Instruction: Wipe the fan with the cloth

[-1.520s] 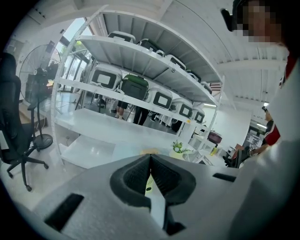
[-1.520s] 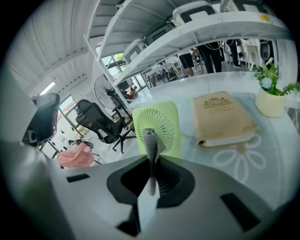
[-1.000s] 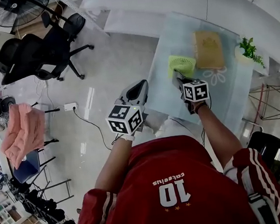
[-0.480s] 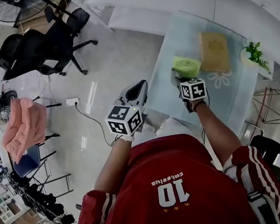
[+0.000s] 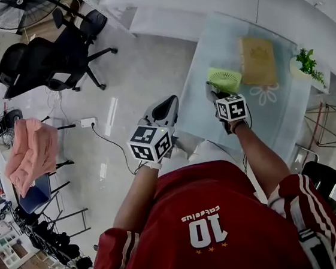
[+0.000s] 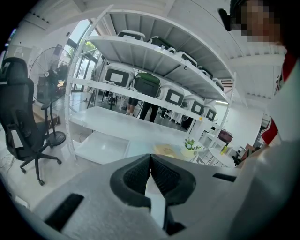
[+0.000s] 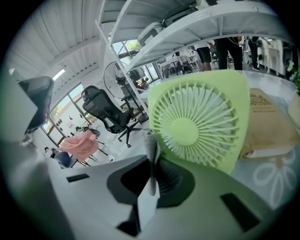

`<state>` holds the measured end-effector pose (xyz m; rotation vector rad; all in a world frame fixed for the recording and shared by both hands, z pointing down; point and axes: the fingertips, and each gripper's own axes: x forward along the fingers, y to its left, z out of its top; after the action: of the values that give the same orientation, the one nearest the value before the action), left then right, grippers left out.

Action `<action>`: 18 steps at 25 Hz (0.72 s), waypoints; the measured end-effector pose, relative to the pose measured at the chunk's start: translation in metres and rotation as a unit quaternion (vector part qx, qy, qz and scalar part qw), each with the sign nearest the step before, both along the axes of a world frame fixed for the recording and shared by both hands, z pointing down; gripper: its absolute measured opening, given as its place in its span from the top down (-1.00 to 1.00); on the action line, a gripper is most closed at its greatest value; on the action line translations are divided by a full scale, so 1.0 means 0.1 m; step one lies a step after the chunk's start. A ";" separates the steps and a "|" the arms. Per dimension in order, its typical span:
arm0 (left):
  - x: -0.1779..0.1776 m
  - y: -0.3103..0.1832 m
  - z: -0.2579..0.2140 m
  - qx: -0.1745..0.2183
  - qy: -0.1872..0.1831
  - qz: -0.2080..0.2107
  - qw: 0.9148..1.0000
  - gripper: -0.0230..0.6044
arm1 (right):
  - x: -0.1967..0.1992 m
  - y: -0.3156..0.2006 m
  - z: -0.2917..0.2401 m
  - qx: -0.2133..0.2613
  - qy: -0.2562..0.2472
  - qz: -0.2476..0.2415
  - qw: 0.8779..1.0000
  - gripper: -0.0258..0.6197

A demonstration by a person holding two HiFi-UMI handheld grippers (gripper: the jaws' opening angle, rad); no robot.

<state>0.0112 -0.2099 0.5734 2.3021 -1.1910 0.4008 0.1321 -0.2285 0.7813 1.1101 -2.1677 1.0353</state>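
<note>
The right gripper (image 7: 151, 157) had its jaws pressed together on nothing, the tips just short of the green fan (image 7: 199, 124), which stood upright facing it on the glass table (image 5: 206, 42). A tan cloth (image 5: 257, 60) lay flat just behind the fan, with a small potted plant (image 5: 306, 61) beyond it at the table's far corner. The left gripper (image 6: 151, 159) was likewise closed and empty, held over the floor beside the table's near edge. Well apart, a pink cloth (image 5: 31, 153) hung on a rack, near black office chairs (image 5: 56, 53)
</note>
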 end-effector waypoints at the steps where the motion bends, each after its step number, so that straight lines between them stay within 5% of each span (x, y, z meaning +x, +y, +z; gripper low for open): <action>1: 0.00 0.00 -0.01 0.000 0.000 0.001 1.000 0.93 | 0.01 0.00 0.00 0.000 0.000 0.001 1.000 0.86; 18: 0.21 0.07 -0.02 0.004 0.009 0.019 1.000 0.93 | 0.40 0.14 -0.02 -0.008 -0.003 0.045 0.999 0.86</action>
<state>0.0325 -0.2027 0.5714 2.3333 -1.1447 0.3897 0.1719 -0.2148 0.7791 1.2079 -2.1269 1.0937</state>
